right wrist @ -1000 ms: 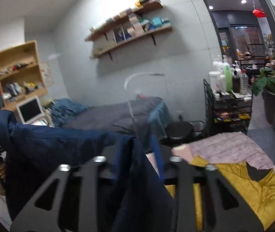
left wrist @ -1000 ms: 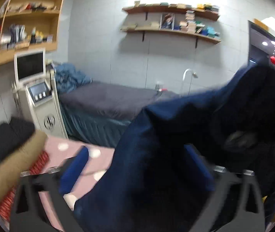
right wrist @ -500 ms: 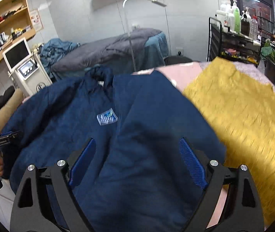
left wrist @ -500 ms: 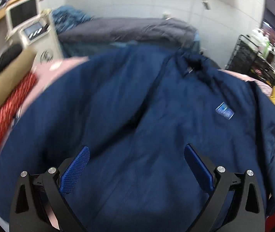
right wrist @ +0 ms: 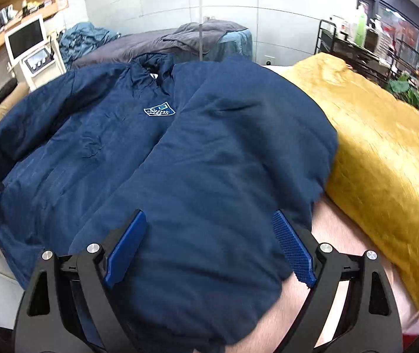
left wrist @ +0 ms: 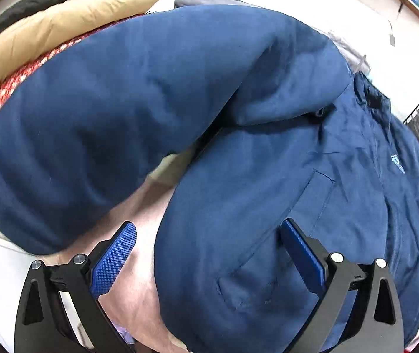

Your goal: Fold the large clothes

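Note:
A large navy blue jacket (right wrist: pixel 162 158) with a white chest logo (right wrist: pixel 160 110) lies front up on the pink bed surface (right wrist: pixel 344 244). In the left wrist view the jacket (left wrist: pixel 268 176) fills the frame, its sleeve (left wrist: pixel 106 111) bulging out to the left. My left gripper (left wrist: pixel 206 253) is open over the jacket's lower left edge, near a pocket. My right gripper (right wrist: pixel 209 241) is open just above the jacket's right sleeve, holding nothing.
A mustard yellow garment (right wrist: pixel 386 153) lies right of the jacket. Folded tan (left wrist: pixel 56 26), black and red-patterned clothes are stacked at the left. Behind are a grey-covered bed (right wrist: pixel 162 41), a white machine with a screen (right wrist: pixel 32 50), a lamp pole and a black trolley (right wrist: pixel 356 50).
The jacket was held up in the air by both grippers, then laid flat on the bed. Both grippers have let go and now hover low over it, open.

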Demonstrator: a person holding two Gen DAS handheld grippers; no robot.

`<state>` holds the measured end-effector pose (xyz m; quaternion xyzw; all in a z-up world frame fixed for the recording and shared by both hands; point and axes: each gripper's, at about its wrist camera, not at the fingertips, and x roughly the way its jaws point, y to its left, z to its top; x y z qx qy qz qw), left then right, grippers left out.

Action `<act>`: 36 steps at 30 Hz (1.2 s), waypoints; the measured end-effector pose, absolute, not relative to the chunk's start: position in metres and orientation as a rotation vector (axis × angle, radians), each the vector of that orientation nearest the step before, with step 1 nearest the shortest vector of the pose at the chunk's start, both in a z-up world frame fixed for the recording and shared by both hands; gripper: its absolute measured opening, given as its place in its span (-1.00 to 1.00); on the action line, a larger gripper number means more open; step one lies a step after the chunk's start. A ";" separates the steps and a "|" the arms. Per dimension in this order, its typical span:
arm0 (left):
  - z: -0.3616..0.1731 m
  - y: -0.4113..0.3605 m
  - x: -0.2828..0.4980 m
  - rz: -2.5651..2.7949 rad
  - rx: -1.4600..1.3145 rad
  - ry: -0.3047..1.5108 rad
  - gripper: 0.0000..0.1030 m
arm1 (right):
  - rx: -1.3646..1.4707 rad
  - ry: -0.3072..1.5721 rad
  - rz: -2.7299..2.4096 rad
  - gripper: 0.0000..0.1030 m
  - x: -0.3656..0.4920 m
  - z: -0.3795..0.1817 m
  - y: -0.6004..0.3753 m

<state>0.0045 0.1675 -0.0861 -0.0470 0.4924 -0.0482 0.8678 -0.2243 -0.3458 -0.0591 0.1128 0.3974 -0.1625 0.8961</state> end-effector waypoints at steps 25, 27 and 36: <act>-0.088 0.180 -0.005 -0.238 0.043 1.045 0.87 | 0.247 0.956 0.007 0.69 -0.311 -0.074 -0.299; -0.095 0.187 -0.007 -0.279 0.049 1.056 0.87 | 0.297 1.020 0.042 0.69 -0.316 -0.093 -0.302; -0.129 0.151 -0.006 -0.387 -0.011 1.070 0.59 | 0.179 1.000 0.061 0.69 -0.255 -0.144 -0.284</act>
